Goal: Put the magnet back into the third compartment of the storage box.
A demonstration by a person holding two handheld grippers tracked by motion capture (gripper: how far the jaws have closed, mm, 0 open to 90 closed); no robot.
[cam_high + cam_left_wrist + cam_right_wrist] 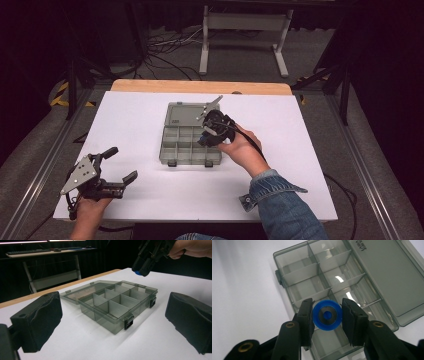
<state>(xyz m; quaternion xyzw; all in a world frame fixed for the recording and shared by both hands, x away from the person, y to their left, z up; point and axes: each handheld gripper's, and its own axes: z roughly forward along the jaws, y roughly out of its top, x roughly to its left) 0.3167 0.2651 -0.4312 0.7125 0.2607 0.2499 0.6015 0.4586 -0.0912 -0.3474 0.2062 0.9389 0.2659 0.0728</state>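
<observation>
Closest to the lens in the right gripper view, the right gripper (327,315) has its two black jaws pressed against opposite sides of a blue disc (327,315) with a grey metal centre. The round face of the disc points at the camera, seated between the pads near their tips. Beneath it lies the compartment organiser box (312,272) of smoky clear plastic, and the disc hangs above the compartments on the latch side of the box, not touching the dividers.

In the high view the right gripper (210,134) is tipped down over the right part of the box (176,147), held by the person's right hand (245,150), which comes out of a denim sleeve (280,205). The box sits mid-table on the white tabletop (300,150), its lid (182,114) folded back flat toward the far edge.

The left gripper (119,166) rests near the front left corner of the table in the left hand (90,207), well apart from the box. Its own view shows the two padded jaws standing wide apart with nothing between them, the box (117,305) lying ahead on the table, and the right gripper (142,269) hovering above the box's far end with a bit of blue at its tip.
</observation>
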